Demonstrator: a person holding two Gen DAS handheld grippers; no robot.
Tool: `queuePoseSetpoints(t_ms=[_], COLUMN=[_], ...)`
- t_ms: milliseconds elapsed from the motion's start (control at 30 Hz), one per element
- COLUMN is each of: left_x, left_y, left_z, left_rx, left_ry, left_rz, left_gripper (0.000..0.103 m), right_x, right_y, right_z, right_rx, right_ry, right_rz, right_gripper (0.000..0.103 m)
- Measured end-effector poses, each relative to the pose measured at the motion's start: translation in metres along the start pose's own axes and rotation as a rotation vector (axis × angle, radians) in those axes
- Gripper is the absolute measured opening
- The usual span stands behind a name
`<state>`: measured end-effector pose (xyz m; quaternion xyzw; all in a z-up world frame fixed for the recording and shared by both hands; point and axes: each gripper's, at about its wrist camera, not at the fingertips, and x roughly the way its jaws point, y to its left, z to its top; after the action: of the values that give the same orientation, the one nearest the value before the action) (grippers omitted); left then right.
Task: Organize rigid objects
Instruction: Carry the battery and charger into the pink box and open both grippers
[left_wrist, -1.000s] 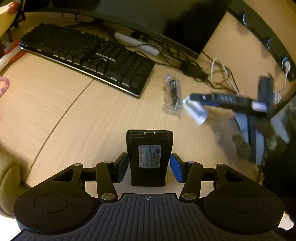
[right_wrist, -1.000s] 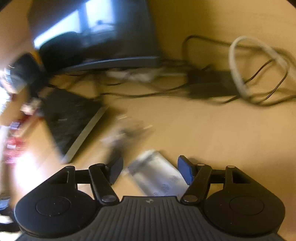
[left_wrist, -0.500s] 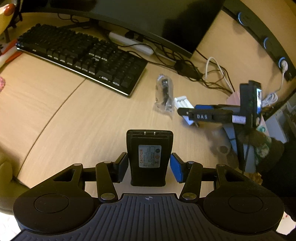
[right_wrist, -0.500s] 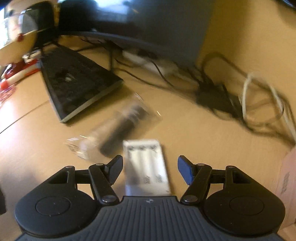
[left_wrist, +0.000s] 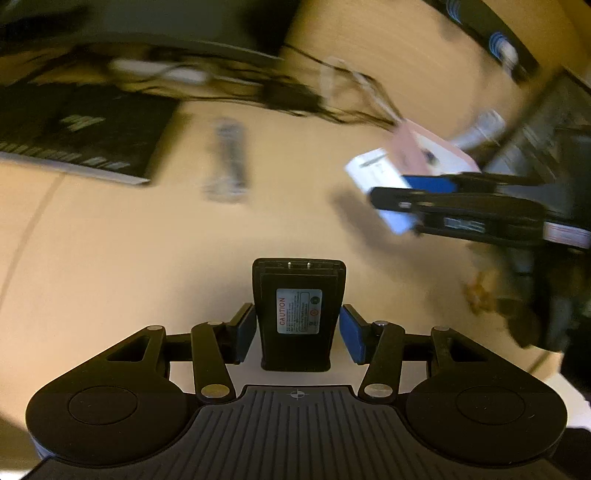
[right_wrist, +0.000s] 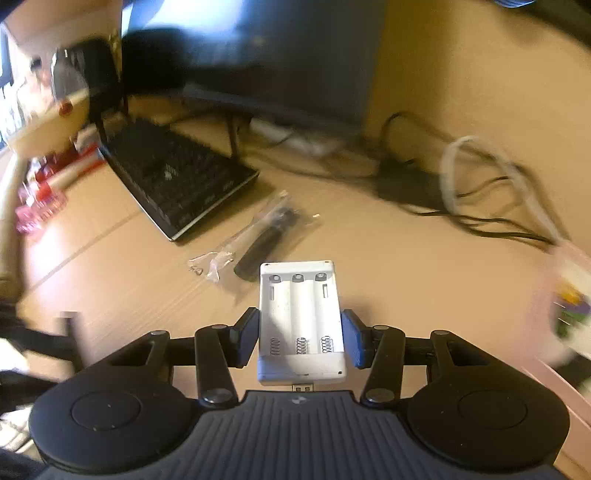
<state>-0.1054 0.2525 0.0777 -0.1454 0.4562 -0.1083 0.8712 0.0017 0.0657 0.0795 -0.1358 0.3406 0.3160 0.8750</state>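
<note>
- Left wrist view: the wooden surface (left_wrist: 110, 258) carries a black keyboard (left_wrist: 74, 136) at far left; a bagged item (left_wrist: 227, 162), too blurred here to name, lies just right of it.
- A pink box (left_wrist: 428, 147) stands at far right, beside a tangle of cables (left_wrist: 295, 96); whether anything is in it cannot be told. No other container is made out.
- The black battery pack (left_wrist: 299, 314) is held in the left gripper (left_wrist: 299, 328), the jaws about half open and pressed on its two long flat sides. It is judged dense, stiff and smooth-cased, so a grip low on the flat sides, clear of the metal contacts at the far end, is advised.
- In the right wrist view, the white battery holder (right_wrist: 301, 321) sits between the jaws of the right gripper (right_wrist: 301, 339), which are closing on its side walls; it appears raised off the surface. Its three bays are empty, springs showing. It is judged light, hollow, thin-walled plastic, so a modest squeeze across the side walls should serve.
- A clear bag (right_wrist: 255, 236) holding a dark cylindrical piece lies beside the keyboard, probably slippery.
</note>
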Motion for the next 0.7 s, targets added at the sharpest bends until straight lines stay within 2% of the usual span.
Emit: queuePoseSetpoints(t_ms=[167,267,400,500,700], left_x=[0.025,0.035,0.04,0.041,0.069], left_y=[-0.055,-0.092,-0.129,-0.15,-0.19], left_z=[0.016,0.032,0.06,0.088,0.153], left_rx=[0.123,0.202,0.277,0.315,0.328], left_ry=[0.007,-0.017,-0.055,-0.096,-0.132], left_rz=[-0.096,-0.17,-0.212,-0.237,-0.278], left_gripper=[0.054,0.054,0.054,0.054,0.054], right_x=[-0.076,-0.111,-0.149,-0.164,-0.175], right_y=[-0.036,-0.061,-0.082,-0.097,-0.104], right_z=[-0.037,-0.059,-0.095,-0.119,-0.152], right_rx=[0.075,0.142,0.208,0.318,0.419], right_ry=[-0.049,-0.06,-0.101,-0.115,-0.136], right_rz=[-0.162,-0.265,-0.402,-0.401,-0.435], right_gripper=[0.048,0.048,0.048,0.048,0.048])
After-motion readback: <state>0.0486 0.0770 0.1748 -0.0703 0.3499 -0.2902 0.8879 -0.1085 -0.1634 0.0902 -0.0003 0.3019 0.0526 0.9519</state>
